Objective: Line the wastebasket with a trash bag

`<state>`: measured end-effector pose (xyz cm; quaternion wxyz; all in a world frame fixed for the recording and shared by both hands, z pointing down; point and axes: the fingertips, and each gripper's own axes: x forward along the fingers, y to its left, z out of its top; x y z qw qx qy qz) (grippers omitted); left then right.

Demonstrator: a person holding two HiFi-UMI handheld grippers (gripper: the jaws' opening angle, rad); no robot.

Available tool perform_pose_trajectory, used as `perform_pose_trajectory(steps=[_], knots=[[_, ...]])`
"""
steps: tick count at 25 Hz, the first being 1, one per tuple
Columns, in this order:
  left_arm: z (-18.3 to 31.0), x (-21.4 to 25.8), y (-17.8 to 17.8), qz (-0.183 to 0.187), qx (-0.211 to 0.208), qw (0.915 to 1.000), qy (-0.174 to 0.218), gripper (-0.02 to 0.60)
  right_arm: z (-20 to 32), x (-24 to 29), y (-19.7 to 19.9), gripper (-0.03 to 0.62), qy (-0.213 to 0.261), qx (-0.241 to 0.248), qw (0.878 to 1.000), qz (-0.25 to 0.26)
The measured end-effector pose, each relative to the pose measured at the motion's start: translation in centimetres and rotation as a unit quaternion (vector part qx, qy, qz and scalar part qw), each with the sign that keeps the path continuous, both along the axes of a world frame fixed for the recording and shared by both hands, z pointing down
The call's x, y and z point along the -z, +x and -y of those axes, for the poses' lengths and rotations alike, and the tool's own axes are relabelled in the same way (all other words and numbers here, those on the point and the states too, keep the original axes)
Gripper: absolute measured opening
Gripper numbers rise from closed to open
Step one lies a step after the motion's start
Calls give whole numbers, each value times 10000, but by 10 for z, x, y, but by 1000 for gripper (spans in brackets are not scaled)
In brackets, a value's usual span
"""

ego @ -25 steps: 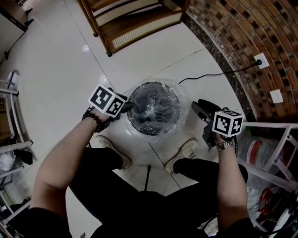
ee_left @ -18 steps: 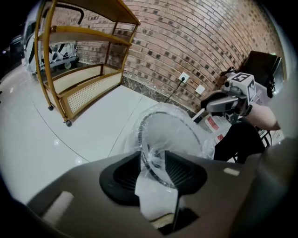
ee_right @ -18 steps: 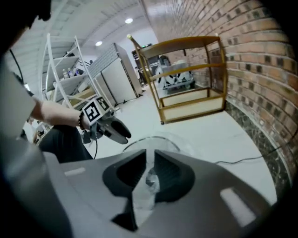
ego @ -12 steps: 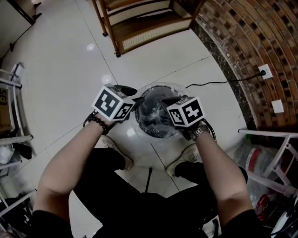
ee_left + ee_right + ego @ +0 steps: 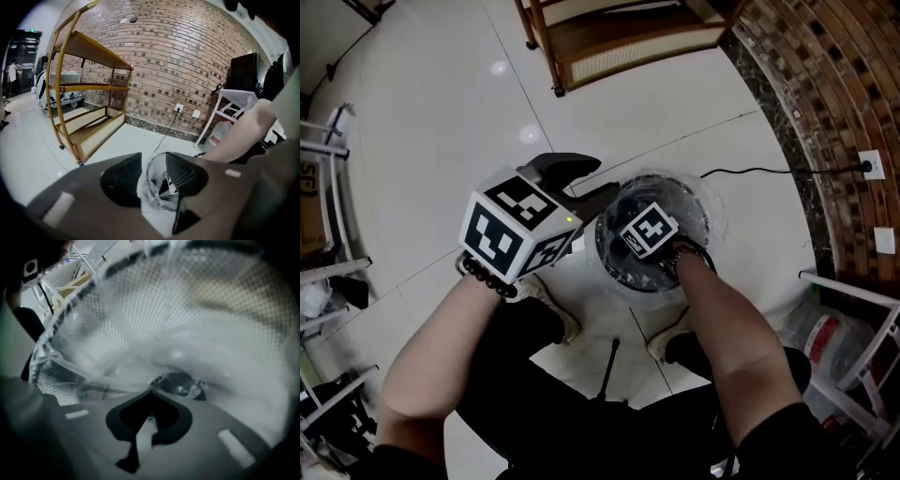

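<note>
- Since the earlier frame, you had swung the right gripper in from the floor beside the wastebasket and plunged it down inside; in the head view only its marker cube and your wrist showed above the rim.
- Your left gripper had risen toward the camera and hung just left of the wastebasket, apart from it.
- The right jaws, spread a second before, were now pressed together. The right gripper view showed them pointing at the basket's bottom, with the mesh wall and the clear trash bag all around.
- The left jaws stood well spread and gripped nothing; the left gripper view showed the basket's rim and your right forearm through the gap beyond them.
- The wastebasket stood on the floor between your shoes, with the bag's film folded out over its rim and sagging inside.
- A pale sliver sat at the seam of the right jaws; you could not tell whether it was pinched film or a reflection, as that view was blurred.
- The right jaw tips were hidden in the head view, and the wooden shelf was cut off at the top edge.
</note>
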<state>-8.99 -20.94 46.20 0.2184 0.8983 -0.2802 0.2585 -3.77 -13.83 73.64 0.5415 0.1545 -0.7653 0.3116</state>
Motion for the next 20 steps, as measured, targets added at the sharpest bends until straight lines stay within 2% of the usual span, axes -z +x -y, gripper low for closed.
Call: perform_pose_trajectory(steps=[4,7,10,15,20], knots=[[7,8,6,27,-195,9997,167,167,-15,-28,-3,2,-535,-300,9981,72],[8,3,11,74,-277,9995,146,167,-19,-40,1,2,-665,-441,9968,60],[5,-7,13,195,-352,9992,66,167,-6,-29,0,2,-461,-609,9968,213],[-5,-19,14,397,-421,9983,38,166,16,30,-5,2,97,-846,9943,635],[-31,-34,24,968,-823,9919,-39,164,19,96,0,2,716,-944,9891,879]])
